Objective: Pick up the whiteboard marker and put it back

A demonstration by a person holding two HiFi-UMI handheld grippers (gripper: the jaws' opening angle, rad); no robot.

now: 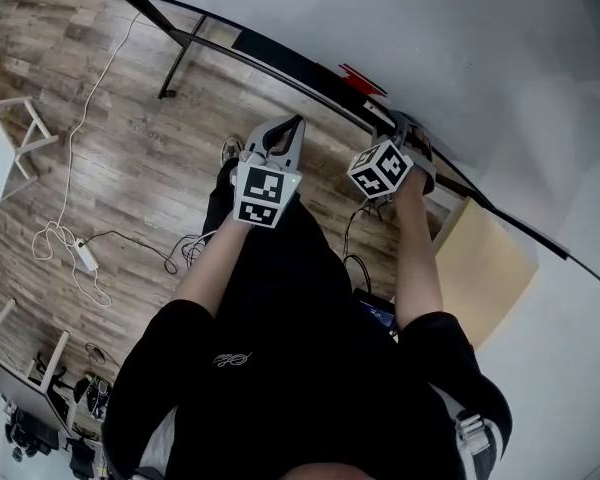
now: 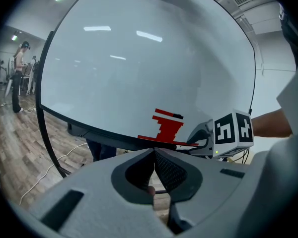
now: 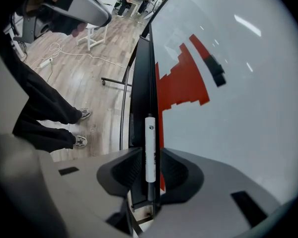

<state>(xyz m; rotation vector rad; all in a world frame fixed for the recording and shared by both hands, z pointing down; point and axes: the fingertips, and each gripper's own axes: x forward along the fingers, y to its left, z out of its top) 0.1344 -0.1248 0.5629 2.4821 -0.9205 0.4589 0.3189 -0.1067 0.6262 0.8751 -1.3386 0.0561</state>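
A white whiteboard marker lies lengthwise on the black tray under the whiteboard. My right gripper points down at the tray with a jaw on each side of the marker. Thin gaps show at both pads, so it is open. In the head view the right gripper is at the tray, close to a red drawing. My left gripper is shut on nothing and hangs short of the board; the head view shows the left gripper to the left of the right one.
A red stepped drawing covers the board just above the tray. On the wooden floor are cables and a power strip, a white stool and the board's stand leg. A pale wooden panel leans at the right. A person stands far off.
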